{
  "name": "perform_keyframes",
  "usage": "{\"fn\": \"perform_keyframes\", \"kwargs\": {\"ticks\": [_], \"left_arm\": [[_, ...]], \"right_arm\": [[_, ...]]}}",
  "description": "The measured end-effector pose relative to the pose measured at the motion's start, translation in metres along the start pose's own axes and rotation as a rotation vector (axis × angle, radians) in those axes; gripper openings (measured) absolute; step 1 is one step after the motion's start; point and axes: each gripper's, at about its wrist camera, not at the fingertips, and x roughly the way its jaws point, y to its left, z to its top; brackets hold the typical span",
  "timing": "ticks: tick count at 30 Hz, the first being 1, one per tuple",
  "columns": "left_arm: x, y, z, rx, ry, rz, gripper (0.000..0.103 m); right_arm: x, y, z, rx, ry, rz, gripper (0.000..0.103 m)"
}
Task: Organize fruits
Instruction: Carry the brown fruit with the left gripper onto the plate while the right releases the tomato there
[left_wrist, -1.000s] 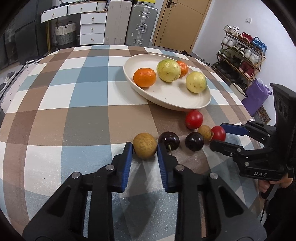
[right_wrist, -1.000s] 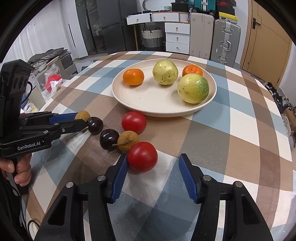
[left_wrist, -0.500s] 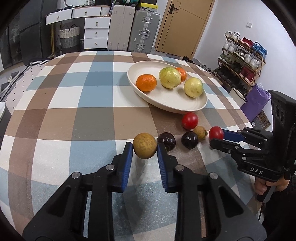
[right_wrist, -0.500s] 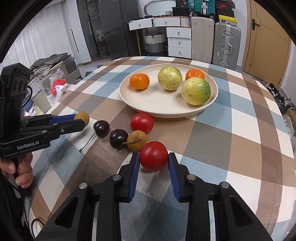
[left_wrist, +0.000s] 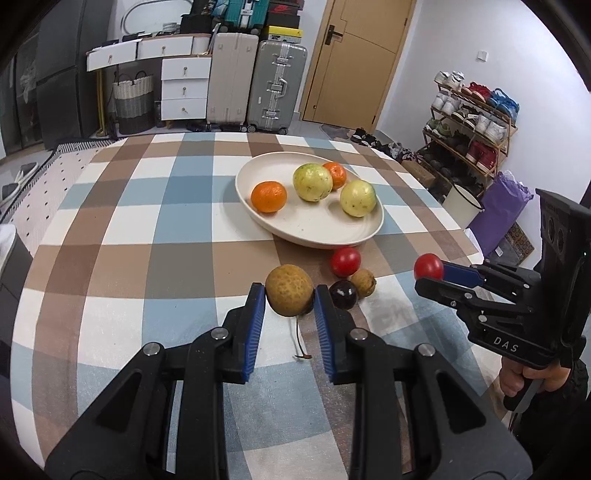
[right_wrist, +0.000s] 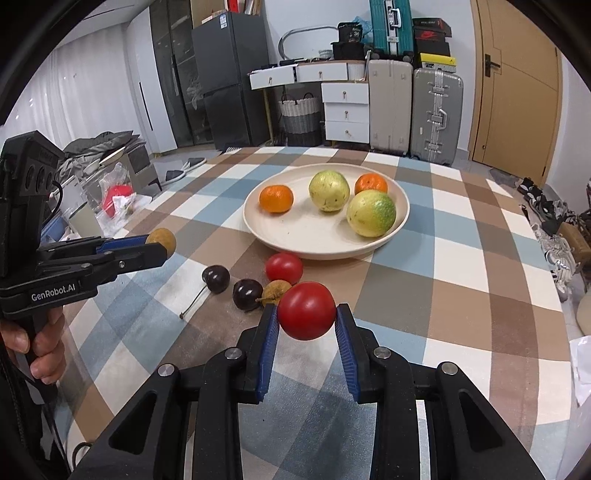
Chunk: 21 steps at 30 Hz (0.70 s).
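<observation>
Two fruits sit clamped: longan (left_wrist: 289, 290) in left hand-held gripper (left_wrist: 290, 295), tomato (right_wrist: 306, 310) in right hand-held gripper (right_wrist: 306, 317).

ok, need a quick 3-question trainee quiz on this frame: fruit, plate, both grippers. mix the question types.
1. Multiple choice: what does the right gripper hold? A) an orange B) a red cherry tomato C) a dark cherry
2. True or false: the left gripper is shut on the brown longan.
3. Fill in: the cream plate holds ___ fruits, and ___ small fruits lie on the checked tablecloth in front of it.

Key
1. B
2. True
3. Four (two oranges, two yellow-green round fruits); four (a cherry tomato, a longan, two dark cherries).
</observation>
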Motion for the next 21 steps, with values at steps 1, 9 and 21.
{"fn": "perform_keyframes", "kwargs": {"ticks": [1,9,21], "left_arm": [[-0.001,-0.002,0.003,0.005,-0.002,-0.001,0.024],[-0.008,-0.010,0.014,0.015,-0.028,-0.022,0.024],[0.002,-0.017,0.033,0.048,-0.050,-0.033,0.024]], "right_arm": [[-0.002,0.000,0.001,0.006,-0.007,0.000,0.032],[-0.021,0.000,0.013,0.056,-0.078,0.057,0.032],[-0.013,0.006,0.033,0.047,-0.108,0.043,0.032]]}}
